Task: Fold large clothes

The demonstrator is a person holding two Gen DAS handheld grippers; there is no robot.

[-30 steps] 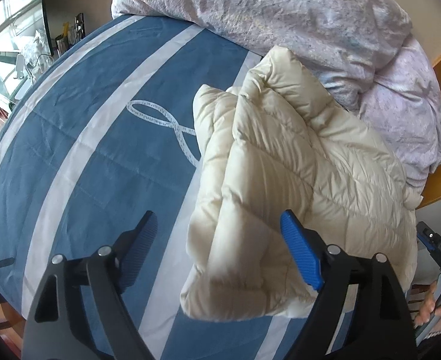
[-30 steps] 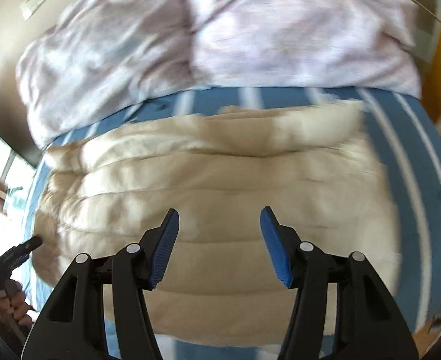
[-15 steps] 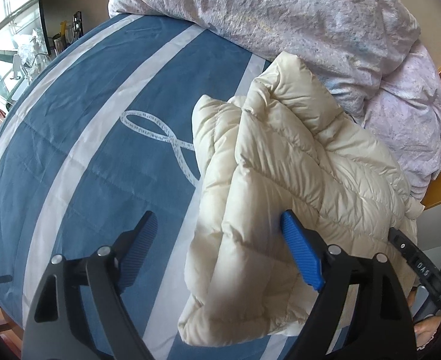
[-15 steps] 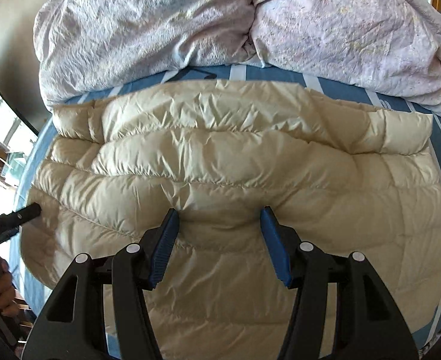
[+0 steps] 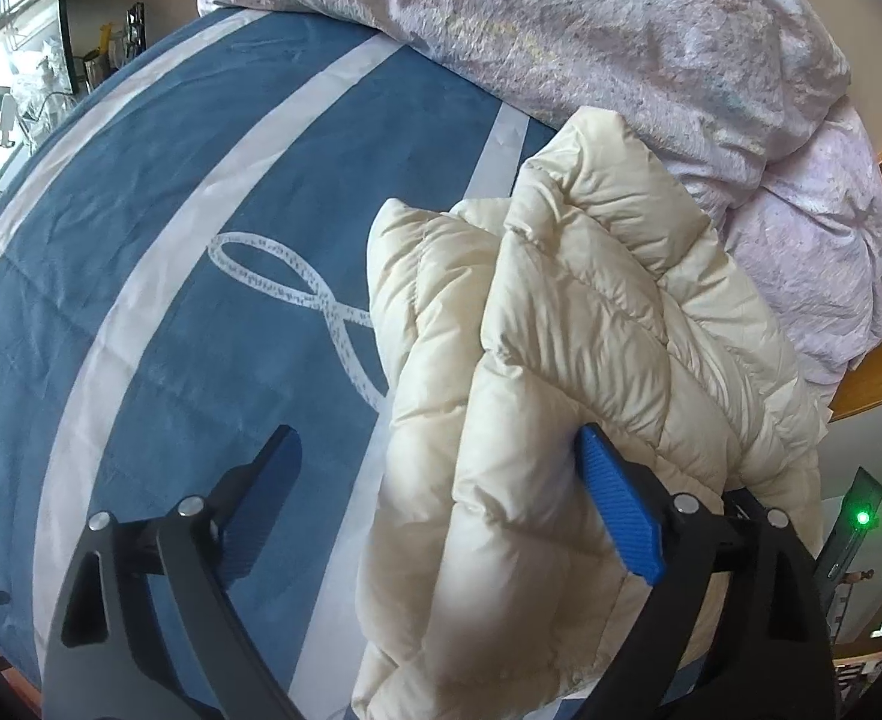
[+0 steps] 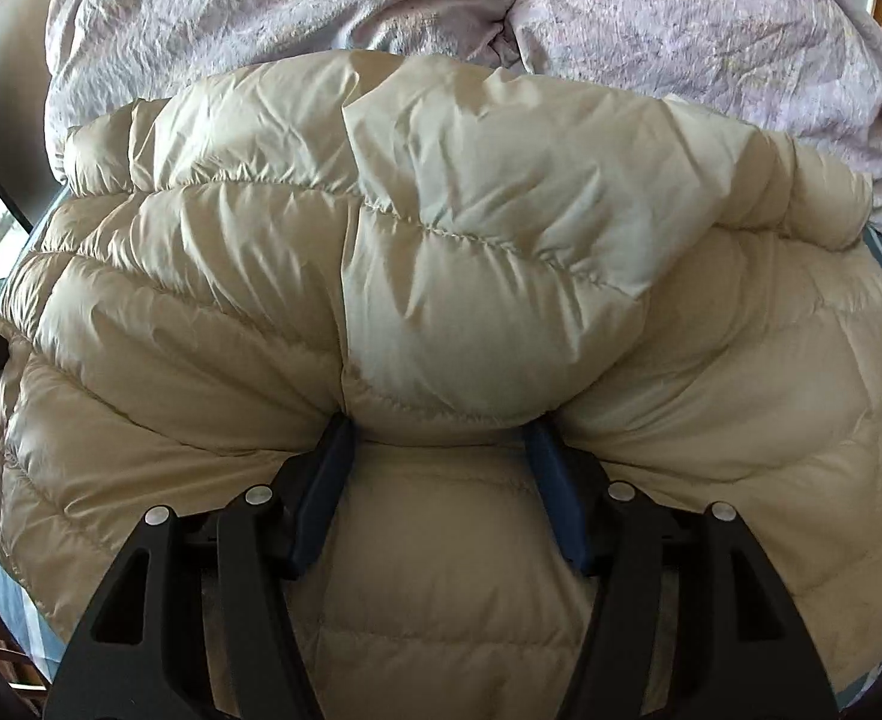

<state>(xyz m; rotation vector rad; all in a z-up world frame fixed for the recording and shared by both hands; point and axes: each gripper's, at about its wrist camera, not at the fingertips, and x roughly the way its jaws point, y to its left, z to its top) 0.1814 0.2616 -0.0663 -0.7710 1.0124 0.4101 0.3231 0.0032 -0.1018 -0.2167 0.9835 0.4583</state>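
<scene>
Two tongs are at the cream quilted puffer jacket (image 6: 453, 252) on the blue striped bed (image 5: 159, 252). My left tongs (image 5: 441, 504) just widened, released beside its edge. My right tongs (image 6: 441, 480) have sunk in, pinching a puffy fold; the next fold seems near.

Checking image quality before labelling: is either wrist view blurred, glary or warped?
Left wrist: sharp on the bedspread, strong fisheye bending its stripes; the cream puffer jacket goes soft near the lens. Right wrist: jacket crisp up top, sunlit sheen, shadow and soft focus around the right gripper.
</scene>
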